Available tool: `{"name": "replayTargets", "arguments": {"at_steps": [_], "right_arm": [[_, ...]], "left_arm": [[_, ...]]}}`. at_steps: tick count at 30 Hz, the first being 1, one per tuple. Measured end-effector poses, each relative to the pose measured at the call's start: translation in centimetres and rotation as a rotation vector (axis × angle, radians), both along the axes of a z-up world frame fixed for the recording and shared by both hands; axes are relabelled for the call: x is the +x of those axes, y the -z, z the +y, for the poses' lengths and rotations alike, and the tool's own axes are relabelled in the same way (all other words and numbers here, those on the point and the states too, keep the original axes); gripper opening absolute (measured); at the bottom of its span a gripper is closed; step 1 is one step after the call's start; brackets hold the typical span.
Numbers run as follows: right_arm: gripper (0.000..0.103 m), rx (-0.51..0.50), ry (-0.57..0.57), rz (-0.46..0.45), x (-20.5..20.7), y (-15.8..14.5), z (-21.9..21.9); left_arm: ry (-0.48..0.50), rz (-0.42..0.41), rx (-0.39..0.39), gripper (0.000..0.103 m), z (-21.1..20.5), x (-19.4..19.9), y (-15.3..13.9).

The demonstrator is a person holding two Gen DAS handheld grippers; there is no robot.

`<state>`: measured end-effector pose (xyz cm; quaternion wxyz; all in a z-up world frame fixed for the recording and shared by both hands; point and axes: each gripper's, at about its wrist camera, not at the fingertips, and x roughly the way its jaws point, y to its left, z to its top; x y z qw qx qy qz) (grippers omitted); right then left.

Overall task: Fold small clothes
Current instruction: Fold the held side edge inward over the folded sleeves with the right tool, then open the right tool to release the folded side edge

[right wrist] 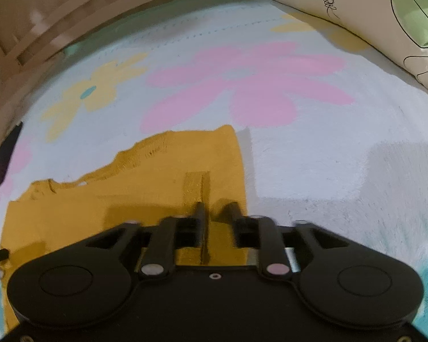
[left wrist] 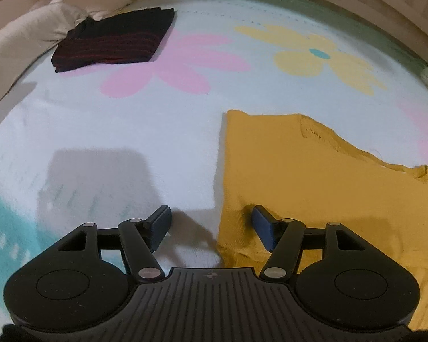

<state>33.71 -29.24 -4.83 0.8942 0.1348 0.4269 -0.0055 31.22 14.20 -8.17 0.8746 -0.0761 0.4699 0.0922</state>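
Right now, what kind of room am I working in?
Most likely a bedroom: the clothes lie on a bed with a flower-print sheet, pillows along one side and a wooden frame at the far edge. A folded dark garment sits by the pillows.

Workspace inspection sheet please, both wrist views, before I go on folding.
Surface: pale flower-print blanket, lying flat.
Job's things: yellow garment spread flat; dark striped garment already folded, far corner.
Clutter: nothing seen.
Grippers: left gripper open, straddling the yellow garment's edge; right gripper over the same garment, slightly parted, blurred.
Cables: nothing seen.
Surroundings: beige pillow, leaf-print pillow, wooden bed frame.
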Motion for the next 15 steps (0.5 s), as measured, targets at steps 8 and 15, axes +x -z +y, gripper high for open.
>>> {"name": "replayTargets", "arguments": {"at_steps": [8,15], "right_arm": [[0.103,-0.014,-0.04,0.026,0.1,1.2,1.0],[0.103,-0.131,-0.081,0.067,0.0,2.5,1.9]], "left_arm": [[0.033,-0.017,-0.025,0.08,-0.2,0.2,0.4],[0.135,-0.013,0.002,0.094,-0.9,0.1,1.0]]}}
